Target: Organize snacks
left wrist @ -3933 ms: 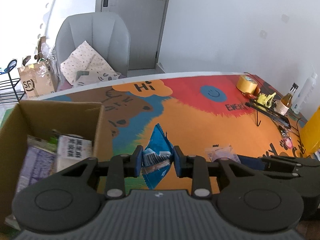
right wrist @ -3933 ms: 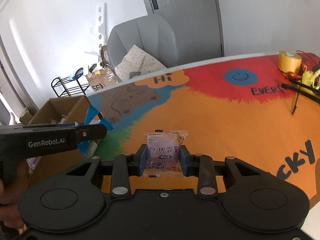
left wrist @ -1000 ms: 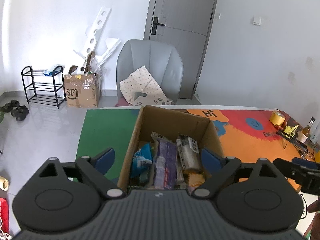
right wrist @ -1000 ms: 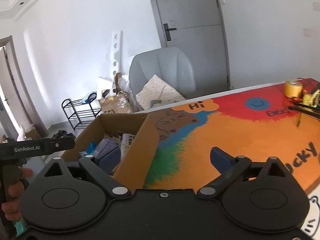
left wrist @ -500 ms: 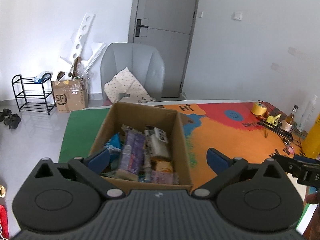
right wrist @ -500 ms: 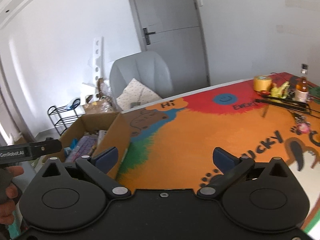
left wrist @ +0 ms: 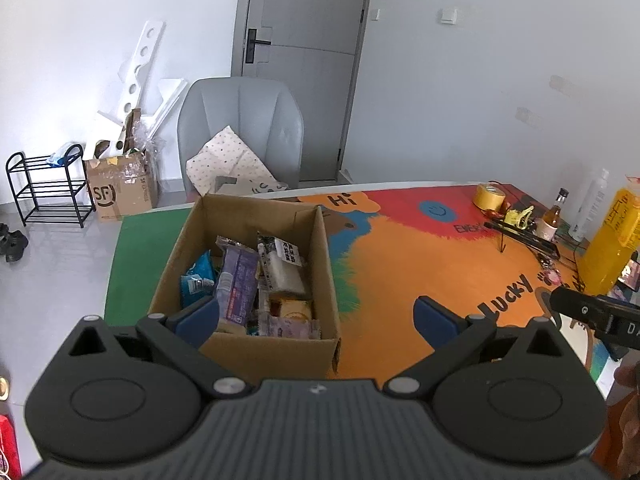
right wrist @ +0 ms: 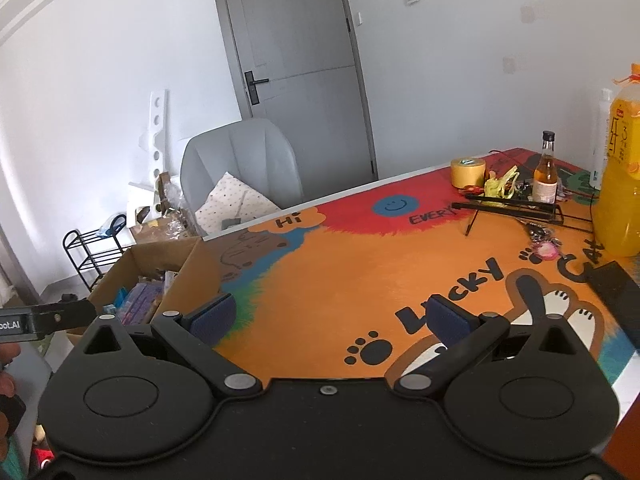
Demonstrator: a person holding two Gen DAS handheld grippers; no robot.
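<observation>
A cardboard box (left wrist: 326, 264) stands on the left part of the colourful table mat and holds several snack packets, among them a purple one (left wrist: 238, 280), a blue one (left wrist: 196, 276) and a white one (left wrist: 284, 264). My left gripper (left wrist: 316, 316) is open and empty, held above and in front of the box. My right gripper (right wrist: 330, 316) is open and empty over the orange part of the mat (right wrist: 340, 272). The box also shows at the left of the right wrist view (right wrist: 192, 264).
A yellow tape roll (right wrist: 467, 172), a small brown bottle (right wrist: 546, 178), a black stand (right wrist: 516, 208), a key charm (right wrist: 542, 250) and a large orange juice bottle (right wrist: 620, 184) crowd the table's right side. A grey chair (left wrist: 240, 136) stands behind the table.
Both grippers were shut on snack packets 3.9 s ago; now both are open and empty and the packets lie in the box. Both have since pulled back and swung to the right.
</observation>
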